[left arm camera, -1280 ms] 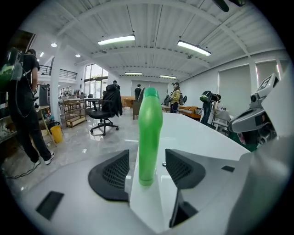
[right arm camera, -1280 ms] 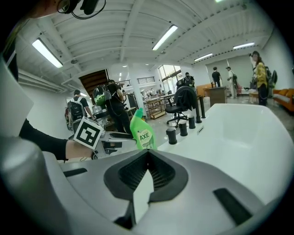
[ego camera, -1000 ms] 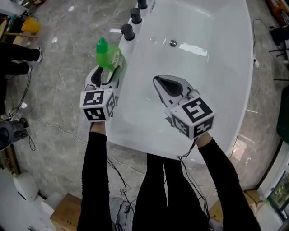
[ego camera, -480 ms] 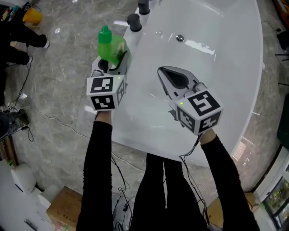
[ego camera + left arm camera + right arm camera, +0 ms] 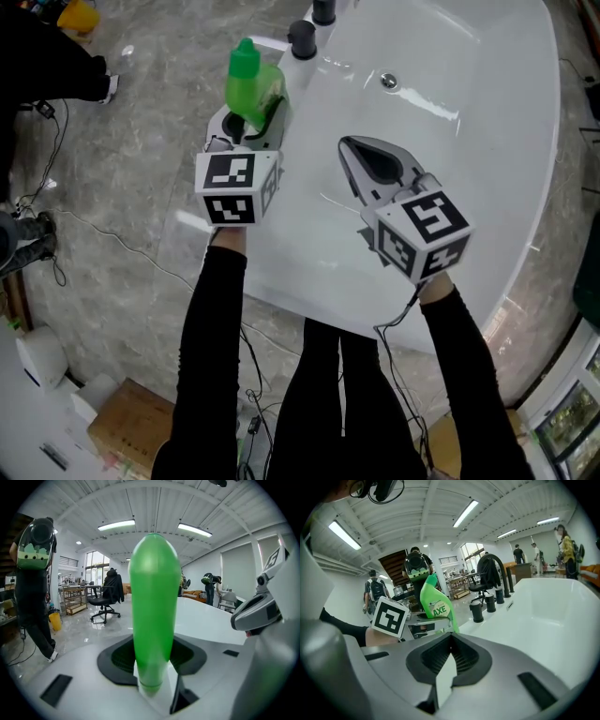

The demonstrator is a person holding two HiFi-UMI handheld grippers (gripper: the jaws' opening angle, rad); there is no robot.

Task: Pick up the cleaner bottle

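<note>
The bottle (image 5: pixel 253 86) stands on the tub (image 5: pixel 487 141) rim at eleven o'clock, between the jaws of our left claw (image 5: pixel 249 118). Those jaws have just been closing but don't yet clearly pinch it. If we lift too soon, the smooth tapered body could slip or topple floorward. Our right claw (image 5: pixel 350 146) hovers pinched together, empty.
</note>
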